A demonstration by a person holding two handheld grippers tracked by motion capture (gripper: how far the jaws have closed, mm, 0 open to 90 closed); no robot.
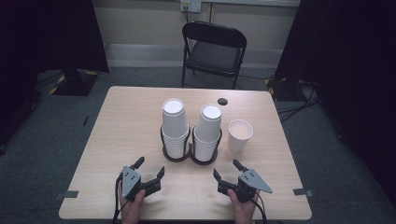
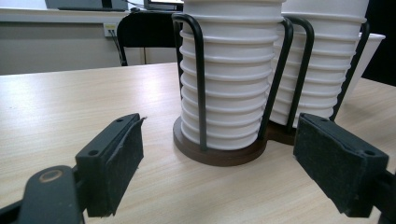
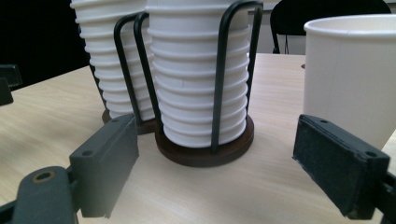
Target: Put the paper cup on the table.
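Your left gripper (image 1: pixel 150 169) gapes wide, empty, near left cup stack (image 1: pixel 174 122) in wire holder (image 1: pixel 176 155). Your right gripper (image 1: pixel 227 171) also wide, empty, before right cup stack (image 1: pixel 208 131). One loose paper cup (image 1: pixel 240 134) stands upright beside right stack. Nothing grasped yet; unstacking mostly ahead.

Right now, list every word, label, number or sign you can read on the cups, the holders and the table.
None can be read: the stacked cups, the single cup, the wire holders and the table are all plain.
The wall socket plate is too small and blurred to read.
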